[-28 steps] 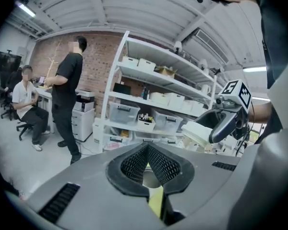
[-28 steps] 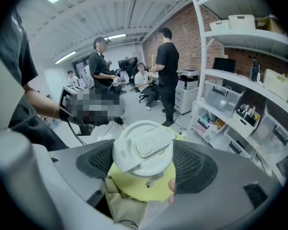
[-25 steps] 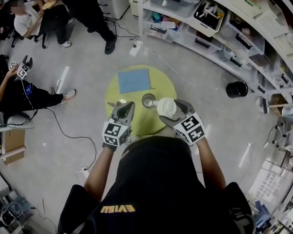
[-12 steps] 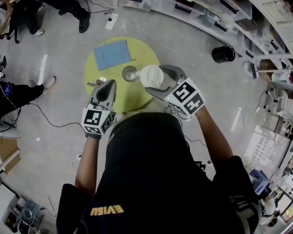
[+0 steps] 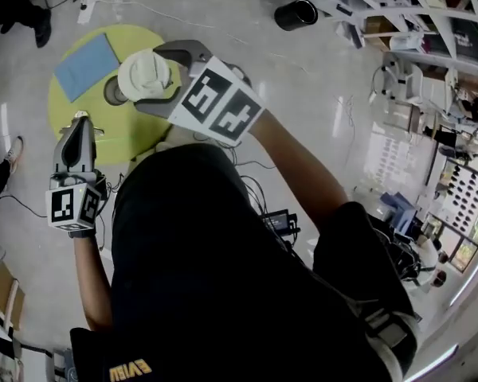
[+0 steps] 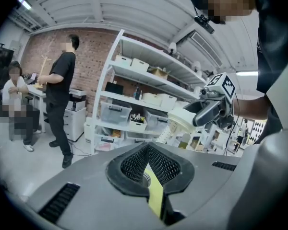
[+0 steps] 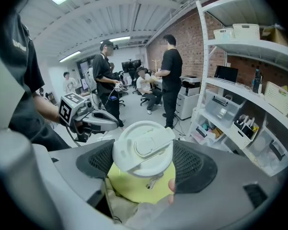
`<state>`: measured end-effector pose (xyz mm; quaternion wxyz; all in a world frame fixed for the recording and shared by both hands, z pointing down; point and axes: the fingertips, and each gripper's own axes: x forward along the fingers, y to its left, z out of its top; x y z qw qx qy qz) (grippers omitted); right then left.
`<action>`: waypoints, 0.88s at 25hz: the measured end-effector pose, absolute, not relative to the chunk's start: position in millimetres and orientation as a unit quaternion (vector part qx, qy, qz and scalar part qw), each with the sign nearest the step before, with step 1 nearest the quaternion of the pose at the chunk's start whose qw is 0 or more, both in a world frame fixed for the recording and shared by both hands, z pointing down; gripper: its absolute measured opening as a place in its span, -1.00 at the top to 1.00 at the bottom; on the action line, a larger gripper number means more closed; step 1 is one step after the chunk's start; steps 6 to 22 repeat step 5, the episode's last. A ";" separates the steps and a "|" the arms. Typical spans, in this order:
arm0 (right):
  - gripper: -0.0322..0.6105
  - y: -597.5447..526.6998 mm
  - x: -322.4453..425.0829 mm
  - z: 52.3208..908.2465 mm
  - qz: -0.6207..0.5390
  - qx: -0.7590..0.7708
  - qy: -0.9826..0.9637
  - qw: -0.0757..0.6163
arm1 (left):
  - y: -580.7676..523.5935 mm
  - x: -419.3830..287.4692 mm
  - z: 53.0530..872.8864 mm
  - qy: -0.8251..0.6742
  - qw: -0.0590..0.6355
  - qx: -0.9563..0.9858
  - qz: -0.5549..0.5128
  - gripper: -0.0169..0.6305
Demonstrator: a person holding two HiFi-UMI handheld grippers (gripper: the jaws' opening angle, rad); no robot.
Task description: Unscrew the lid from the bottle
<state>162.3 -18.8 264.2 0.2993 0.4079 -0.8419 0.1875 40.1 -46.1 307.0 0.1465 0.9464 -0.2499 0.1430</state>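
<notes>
The person's black shirt (image 5: 223, 261) bears yellow letters "EVISU" near the hem. Beyond it lies a round yellow surface (image 5: 72, 122) with a blue mat (image 5: 84, 66) on it. The right gripper (image 5: 149, 78), above the surface, pinches a white round lid (image 5: 142, 68) with a flip tab on top. The left gripper (image 5: 79, 122) has its jaws pressed together, empty. The open grey bottle (image 5: 110, 92) stands on the surface just beside the lid.

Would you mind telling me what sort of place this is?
Likely a lab or workshop: tall white shelves loaded with storage bins, and a bare brick wall behind them.
</notes>
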 end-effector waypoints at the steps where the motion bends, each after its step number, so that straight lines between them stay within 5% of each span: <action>1: -0.27 -17.4 164.4 263.3 0.185 0.408 -0.842 0.299 | -43.4 42.9 308.7 -0.249 0.148 0.946 0.145 0.89; 22: -0.27 -10.4 176.5 258.7 0.172 0.404 -0.846 0.303 | -31.5 55.8 308.4 -0.247 0.140 0.947 0.150 0.89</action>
